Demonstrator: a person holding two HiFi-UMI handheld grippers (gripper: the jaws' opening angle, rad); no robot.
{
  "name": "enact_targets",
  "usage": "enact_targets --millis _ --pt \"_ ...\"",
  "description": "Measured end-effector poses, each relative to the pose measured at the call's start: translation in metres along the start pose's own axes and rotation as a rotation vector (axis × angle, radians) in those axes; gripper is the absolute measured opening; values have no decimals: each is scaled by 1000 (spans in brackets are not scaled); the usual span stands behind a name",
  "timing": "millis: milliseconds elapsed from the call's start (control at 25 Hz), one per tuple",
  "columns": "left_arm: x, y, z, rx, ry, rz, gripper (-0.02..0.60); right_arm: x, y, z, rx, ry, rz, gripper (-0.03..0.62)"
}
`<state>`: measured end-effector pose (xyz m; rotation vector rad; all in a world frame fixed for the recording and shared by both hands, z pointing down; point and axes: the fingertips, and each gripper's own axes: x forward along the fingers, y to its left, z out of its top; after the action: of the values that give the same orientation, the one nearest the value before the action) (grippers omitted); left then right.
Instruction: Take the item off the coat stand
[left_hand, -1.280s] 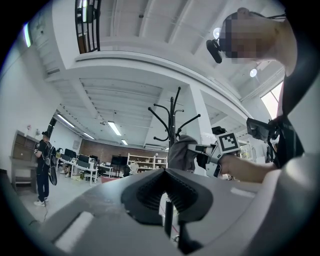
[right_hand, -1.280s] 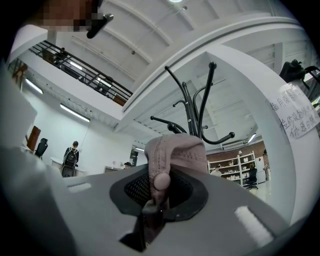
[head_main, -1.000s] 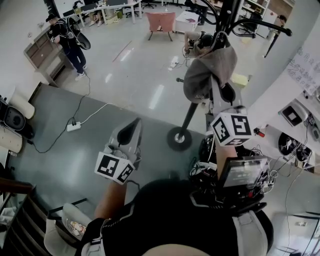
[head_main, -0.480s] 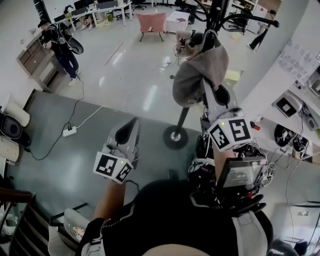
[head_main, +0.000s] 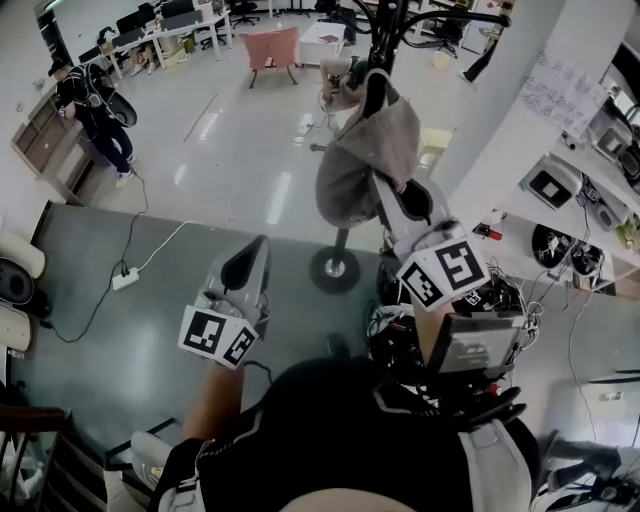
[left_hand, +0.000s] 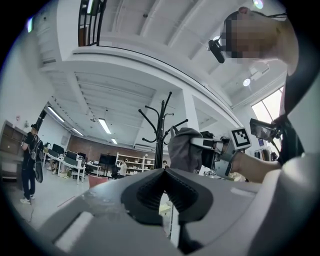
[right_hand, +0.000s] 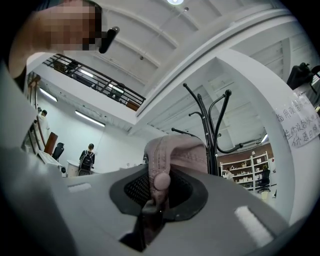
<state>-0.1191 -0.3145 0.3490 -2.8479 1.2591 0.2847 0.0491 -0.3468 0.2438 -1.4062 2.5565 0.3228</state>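
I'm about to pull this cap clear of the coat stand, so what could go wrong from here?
1. The right gripper is clamped on only a narrow strip of the cap, so a sharp tug might pull the fabric out.
2. In the head view the cap hangs right against the upper hooks of the coat stand. I cannot tell if it is free, so it could snag and rock the stand.

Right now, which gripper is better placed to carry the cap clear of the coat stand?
Right. The right gripper is shut on the cap by the coat stand. The left gripper is shut, empty, and lower, away from it.
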Motion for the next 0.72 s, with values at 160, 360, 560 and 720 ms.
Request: enact_targets --millis 160,360,560,720 --pt "0 -7 0 -5 0 -19 21 -14 7 -9 23 33 -10 52" --pt "-7 -15 -4 -10 16 -39 21 -27 17 -18 40 63 -28 52" --pt "-5 -27 -5 -12 18 -58 21 -44 17 -24 46 83 -42 52" --pt "-3 -31 -6 -8 27 -70 21 -52 14 -30 56 90 -60 51"
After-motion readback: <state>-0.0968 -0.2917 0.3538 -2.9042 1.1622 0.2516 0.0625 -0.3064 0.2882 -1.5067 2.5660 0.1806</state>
